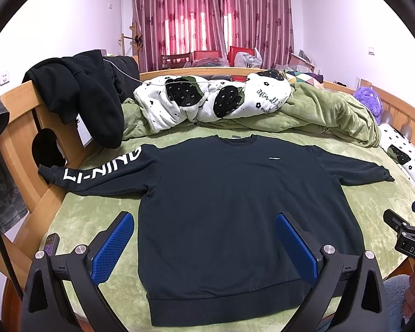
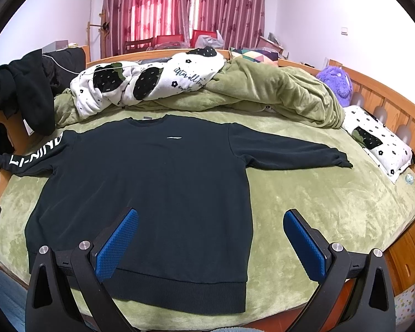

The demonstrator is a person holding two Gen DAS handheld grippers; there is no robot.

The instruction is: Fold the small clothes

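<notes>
Sweatshirt (image 1: 235,202) lies flat and face up on the green bed (image 2: 318,207), both sleeves spread, hem toward you; no fold is made yet. Your left gripper (image 1: 204,246) and right gripper (image 2: 210,243) hover above the hem, jaws wide and empty.

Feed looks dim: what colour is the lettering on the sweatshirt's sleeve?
White, on the dark sweatshirt; the sleeve lettering shows best in the left wrist view.

Both grippers, left gripper (image 1: 204,244) and right gripper (image 2: 210,242), have black plastic arms, blue dimpled pads (image 1: 114,247), silver screws (image 1: 81,248).
</notes>
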